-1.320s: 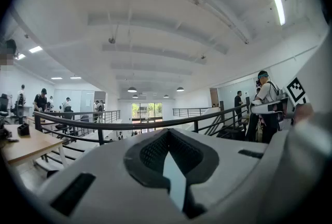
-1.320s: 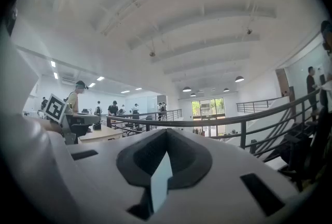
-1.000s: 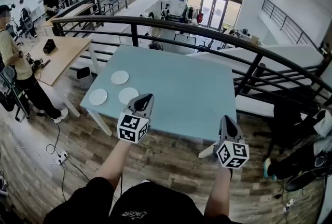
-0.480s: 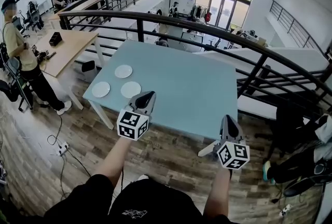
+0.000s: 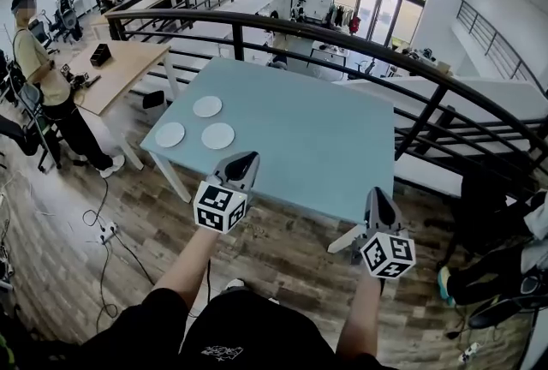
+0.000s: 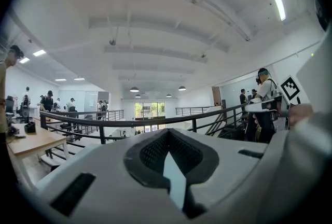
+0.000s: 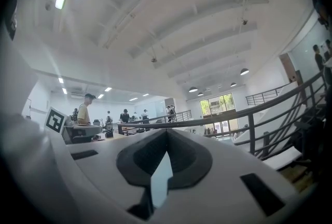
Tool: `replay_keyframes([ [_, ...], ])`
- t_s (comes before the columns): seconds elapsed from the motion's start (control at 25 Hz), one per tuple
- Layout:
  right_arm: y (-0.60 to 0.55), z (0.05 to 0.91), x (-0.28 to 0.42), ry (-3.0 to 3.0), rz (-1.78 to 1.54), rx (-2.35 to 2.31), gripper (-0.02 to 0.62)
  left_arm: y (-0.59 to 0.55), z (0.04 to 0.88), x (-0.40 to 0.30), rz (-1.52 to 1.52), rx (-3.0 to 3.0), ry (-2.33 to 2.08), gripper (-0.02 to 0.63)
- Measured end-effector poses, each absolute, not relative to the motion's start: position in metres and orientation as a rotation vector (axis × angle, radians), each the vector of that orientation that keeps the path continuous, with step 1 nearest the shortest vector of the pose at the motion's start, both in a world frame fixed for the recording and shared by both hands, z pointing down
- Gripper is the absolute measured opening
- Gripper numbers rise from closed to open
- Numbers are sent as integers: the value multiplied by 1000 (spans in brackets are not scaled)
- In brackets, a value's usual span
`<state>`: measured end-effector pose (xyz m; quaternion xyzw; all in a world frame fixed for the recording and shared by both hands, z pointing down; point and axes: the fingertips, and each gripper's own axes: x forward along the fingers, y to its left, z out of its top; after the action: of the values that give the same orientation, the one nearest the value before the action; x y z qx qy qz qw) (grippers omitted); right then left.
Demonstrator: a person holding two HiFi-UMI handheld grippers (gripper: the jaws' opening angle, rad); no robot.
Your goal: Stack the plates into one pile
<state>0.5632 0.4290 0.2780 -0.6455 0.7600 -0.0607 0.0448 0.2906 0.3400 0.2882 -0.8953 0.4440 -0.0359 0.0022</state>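
Three white plates lie apart near the left corner of the pale blue table (image 5: 308,146) in the head view: one at the far side (image 5: 207,107), one at the left edge (image 5: 169,134) and one to its right (image 5: 217,135). My left gripper (image 5: 245,161) is shut and empty, its tip over the table's near edge, right of and nearer than the plates. My right gripper (image 5: 378,199) is shut and empty, at the table's near right corner. Both gripper views look level across the hall over shut jaws, the left gripper (image 6: 167,140) and the right gripper (image 7: 165,140), with no plates in sight.
A black railing (image 5: 360,51) runs behind the table, with a drop to a lower floor beyond. A wooden table (image 5: 116,64) and a standing person (image 5: 51,94) are at the left. Cables and a power strip (image 5: 107,231) lie on the wood floor.
The view has shifted so the table and plates sit further right and nearer. Both grippers stay shut and have crept forward toward the table edge.
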Motion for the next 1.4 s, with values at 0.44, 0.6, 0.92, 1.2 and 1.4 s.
replay_keyframes([
  [0.44, 423, 285, 546, 2385, -205, -1903, 6, 347, 286, 279, -139, -2766, 1431, 8],
  [0.6, 411, 290, 523, 2403, -217, -1871, 6, 341, 289, 254, -152, -2747, 1455, 8],
  [0.92, 373, 296, 427, 2459, -231, -1809, 6, 317, 299, 161, -166, -2741, 1527, 8],
  [1.2, 332, 298, 322, 2497, -255, -1756, 6, 287, 306, 64, -162, -2751, 1551, 8],
  [1.4, 307, 297, 256, 2538, -253, -1739, 6, 268, 304, -1, -132, -2754, 1571, 8],
])
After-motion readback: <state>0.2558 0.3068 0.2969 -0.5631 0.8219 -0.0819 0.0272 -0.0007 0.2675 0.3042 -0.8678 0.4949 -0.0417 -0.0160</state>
